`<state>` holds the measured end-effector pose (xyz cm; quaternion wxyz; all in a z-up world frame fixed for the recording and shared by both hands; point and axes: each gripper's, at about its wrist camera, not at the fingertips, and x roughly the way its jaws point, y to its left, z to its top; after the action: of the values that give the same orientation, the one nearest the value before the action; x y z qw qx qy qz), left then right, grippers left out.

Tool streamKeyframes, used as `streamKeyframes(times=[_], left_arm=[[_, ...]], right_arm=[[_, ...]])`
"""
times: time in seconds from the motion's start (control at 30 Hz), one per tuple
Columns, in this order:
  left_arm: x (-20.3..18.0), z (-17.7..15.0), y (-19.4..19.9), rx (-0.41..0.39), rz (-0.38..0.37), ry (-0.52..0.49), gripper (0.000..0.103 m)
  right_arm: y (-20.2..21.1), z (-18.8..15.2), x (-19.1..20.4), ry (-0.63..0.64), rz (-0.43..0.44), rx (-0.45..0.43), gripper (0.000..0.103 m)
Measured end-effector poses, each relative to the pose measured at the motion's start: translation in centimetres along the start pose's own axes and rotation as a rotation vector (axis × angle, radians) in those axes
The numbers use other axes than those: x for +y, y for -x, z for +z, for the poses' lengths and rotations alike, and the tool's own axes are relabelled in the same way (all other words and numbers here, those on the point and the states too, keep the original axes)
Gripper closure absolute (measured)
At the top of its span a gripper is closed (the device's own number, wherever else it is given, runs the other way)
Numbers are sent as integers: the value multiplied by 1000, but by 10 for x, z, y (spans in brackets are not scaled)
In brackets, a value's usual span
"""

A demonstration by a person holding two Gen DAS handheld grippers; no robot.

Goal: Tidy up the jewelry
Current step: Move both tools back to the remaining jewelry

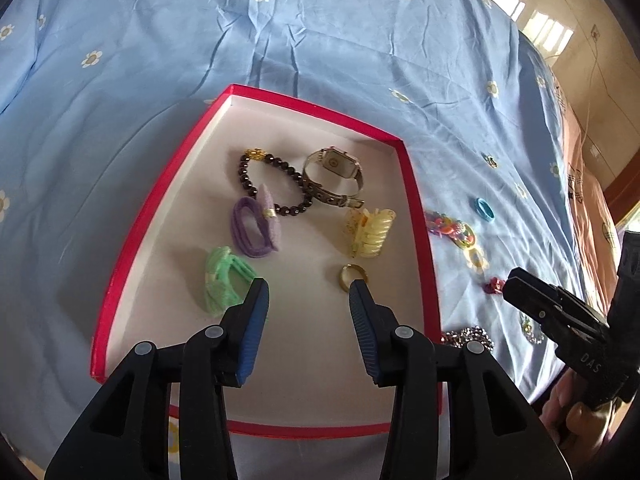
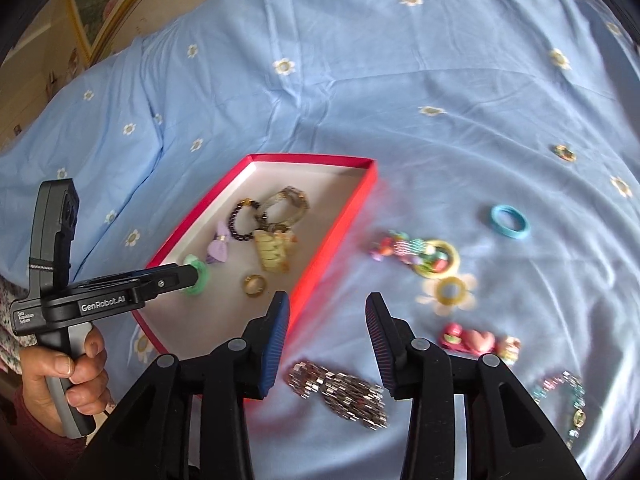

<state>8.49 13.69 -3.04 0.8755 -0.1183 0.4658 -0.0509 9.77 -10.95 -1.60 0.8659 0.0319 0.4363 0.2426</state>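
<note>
A red box [image 1: 160, 208] with a white floor lies on the blue bedspread. It holds a dark bead bracelet [image 1: 272, 184], a watch [image 1: 334, 176], a purple hair tie [image 1: 256, 228], a green hair tie [image 1: 224, 280], a yellow claw clip [image 1: 368, 232] and a gold ring [image 1: 353, 276]. My left gripper [image 1: 308, 286] hangs open above the box floor, with nothing between its fingers. My right gripper [image 2: 328, 298] is open and empty over the bedspread, just right of the box. A silver bracelet [image 2: 340, 394] lies below it.
Loose pieces lie on the bedspread right of the box: a colourful bead bracelet [image 2: 416, 254], a blue hair tie [image 2: 510, 222], a yellow flower ring [image 2: 450, 290], a pink heart clip [image 2: 472, 338], a pastel chain [image 2: 568, 396] and a small ring [image 2: 564, 153]. A hand [image 2: 68, 372] holds the left gripper's handle.
</note>
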Motion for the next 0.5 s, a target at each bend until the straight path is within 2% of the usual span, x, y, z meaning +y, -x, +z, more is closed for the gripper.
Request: streamKeyframes(times=[0.27,0.33,0.5], left_arm=[[-42,-5,-2,16,-46,-81,63],[-52,-6,-4,23,-57,-100,58],[-76,-9,-6,27,-79,-150,58]], right_arm=[[27,-15,-31,-61,-60,-29,59],[34,-19,-38,-74,-75,-35,57],[51,-29,-56,-100,-120,-52,55]])
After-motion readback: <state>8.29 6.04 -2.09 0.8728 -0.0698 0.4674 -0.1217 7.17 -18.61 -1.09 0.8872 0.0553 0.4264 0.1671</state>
